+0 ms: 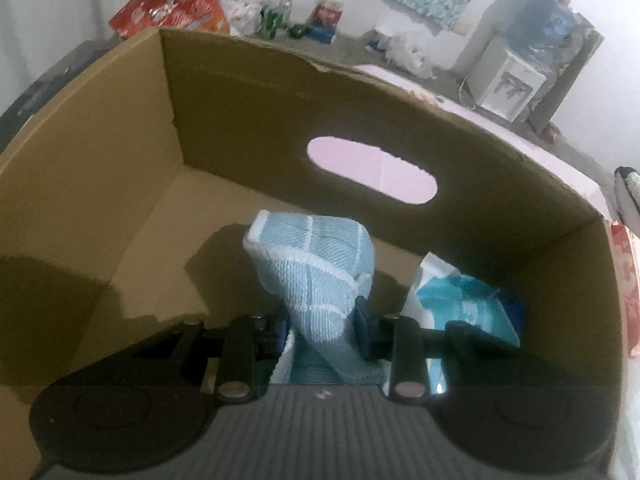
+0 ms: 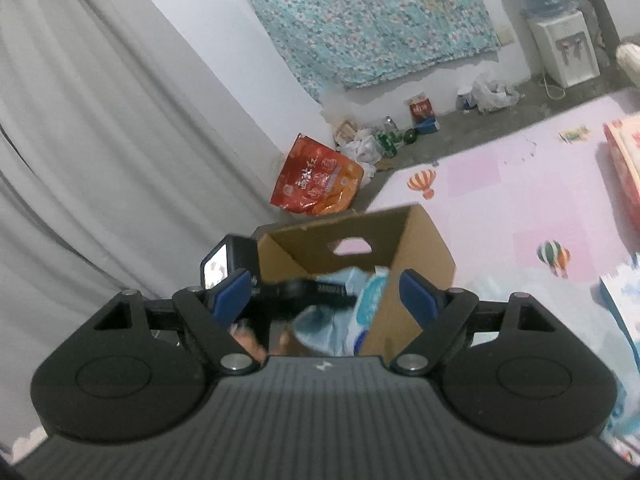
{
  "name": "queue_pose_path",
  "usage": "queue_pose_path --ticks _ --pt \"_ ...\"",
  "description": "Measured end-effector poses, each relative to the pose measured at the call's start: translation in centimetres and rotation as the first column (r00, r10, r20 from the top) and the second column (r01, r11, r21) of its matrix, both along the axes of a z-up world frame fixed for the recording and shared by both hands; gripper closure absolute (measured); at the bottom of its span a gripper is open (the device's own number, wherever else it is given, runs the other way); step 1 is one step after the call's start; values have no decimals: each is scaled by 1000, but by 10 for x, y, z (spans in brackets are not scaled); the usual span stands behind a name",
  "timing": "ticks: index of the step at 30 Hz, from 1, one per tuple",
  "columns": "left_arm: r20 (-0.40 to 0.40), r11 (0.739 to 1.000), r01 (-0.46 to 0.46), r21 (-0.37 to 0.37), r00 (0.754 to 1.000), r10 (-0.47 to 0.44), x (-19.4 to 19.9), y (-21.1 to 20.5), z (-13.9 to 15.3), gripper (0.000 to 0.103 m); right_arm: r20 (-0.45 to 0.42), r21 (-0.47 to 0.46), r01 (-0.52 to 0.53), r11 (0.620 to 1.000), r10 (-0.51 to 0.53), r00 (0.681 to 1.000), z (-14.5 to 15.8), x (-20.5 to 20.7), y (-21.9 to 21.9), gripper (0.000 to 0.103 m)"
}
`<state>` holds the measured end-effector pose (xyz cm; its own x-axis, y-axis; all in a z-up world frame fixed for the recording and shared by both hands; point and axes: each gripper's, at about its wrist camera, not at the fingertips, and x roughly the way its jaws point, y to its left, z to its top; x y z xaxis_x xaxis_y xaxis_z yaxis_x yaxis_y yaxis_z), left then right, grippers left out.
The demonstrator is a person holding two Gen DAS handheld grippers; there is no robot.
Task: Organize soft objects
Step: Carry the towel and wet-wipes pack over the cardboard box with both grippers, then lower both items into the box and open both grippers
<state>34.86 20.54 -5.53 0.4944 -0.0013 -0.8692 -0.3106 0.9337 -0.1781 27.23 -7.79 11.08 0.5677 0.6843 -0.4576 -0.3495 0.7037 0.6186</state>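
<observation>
The cardboard box (image 1: 120, 208) stands open on the pink floor mat (image 2: 500, 200), its left half bare. My left gripper (image 1: 324, 324) is clenched on the blue towel (image 1: 316, 264), whose long axis rises toward the far wall with the handle hole. A blue packet (image 1: 460, 300) lies just right. My right gripper (image 2: 324, 292) gapes empty, outside the box.

Both grippers alike: left gripper (image 1: 324, 326) & right gripper (image 2: 326, 296) w/ ribbed grey body, black round housings, black linkage arms, silver pivot screws, blue pads (image 2: 416, 294); small white logo centre.
</observation>
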Motion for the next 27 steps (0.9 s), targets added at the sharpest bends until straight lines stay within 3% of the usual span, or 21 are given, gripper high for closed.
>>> queue_pose_path --ticks 7,10,12,14,16,18,27 --pt "94 991 135 -3 986 -135 -7 -18 0 73 -16 28 23 999 -22 1000 -10 -17 -32 21" --pt "95 993 111 -28 990 -108 -12 -14 -1 65 -12 17 35 999 -34 999 -12 -21 -38 21" --pt "98 996 77 -39 992 -73 -16 -9 2 51 -14 15 35 999 -35 999 -13 -24 -39 21" --pt "111 997 47 -54 993 -41 -22 -5 6 45 -28 19 35 999 -34 999 -16 -25 -40 21" --pt "129 997 36 -74 991 -26 -28 -1 12 43 -38 21 39 999 -38 999 -18 -27 -41 21" --pt "150 994 30 -105 989 -14 -33 2 19 32 -42 20 41 999 -41 998 -20 -29 -39 21" --pt "243 980 78 -180 969 -32 -63 -9 68 19 -2 22 77 997 -77 997 -9 -49 -55 21"
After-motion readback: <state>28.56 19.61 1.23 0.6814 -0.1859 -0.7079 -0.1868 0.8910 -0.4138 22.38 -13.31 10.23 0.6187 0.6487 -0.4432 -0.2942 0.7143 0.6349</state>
